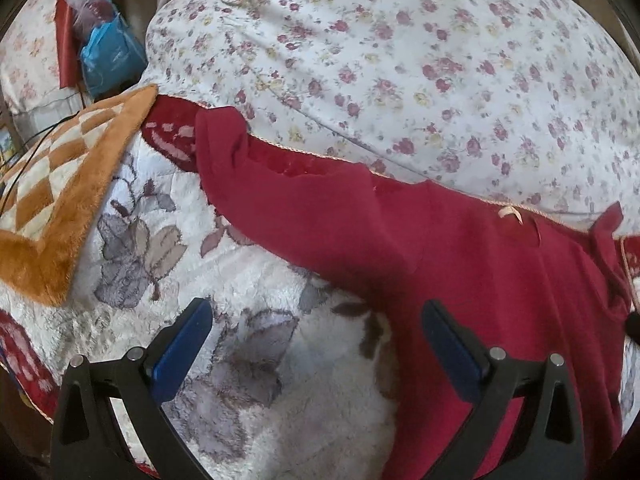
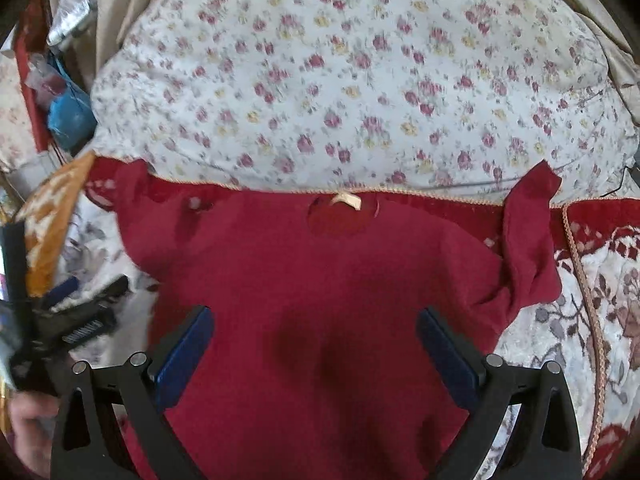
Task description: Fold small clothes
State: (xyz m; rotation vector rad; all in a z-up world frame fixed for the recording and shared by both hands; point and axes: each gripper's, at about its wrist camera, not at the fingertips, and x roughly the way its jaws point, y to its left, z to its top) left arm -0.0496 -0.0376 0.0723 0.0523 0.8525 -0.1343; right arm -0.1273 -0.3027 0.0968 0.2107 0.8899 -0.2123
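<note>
A soft red shirt (image 2: 320, 300) is spread flat on a plush floral blanket (image 1: 248, 360), its neck with a pale label (image 2: 347, 200) set against a flower-printed cotton pillow (image 2: 360, 80). One sleeve is crumpled. A furry orange checked cushion (image 1: 60, 208) lies beside. The left claw (image 1: 316, 344) and right claw (image 2: 314, 344) are held wide apart, gripping nothing.

– Where does the dark red knit top (image 2: 320, 288) lie?
– Spread on the pale plush flower-patterned blanket (image 1: 248, 364), collar toward the far side, touching the big floral-print pillow (image 2: 352, 80).
– And left?
– An orange-and-cream checkered fluffy cushion (image 1: 60, 200).
</note>
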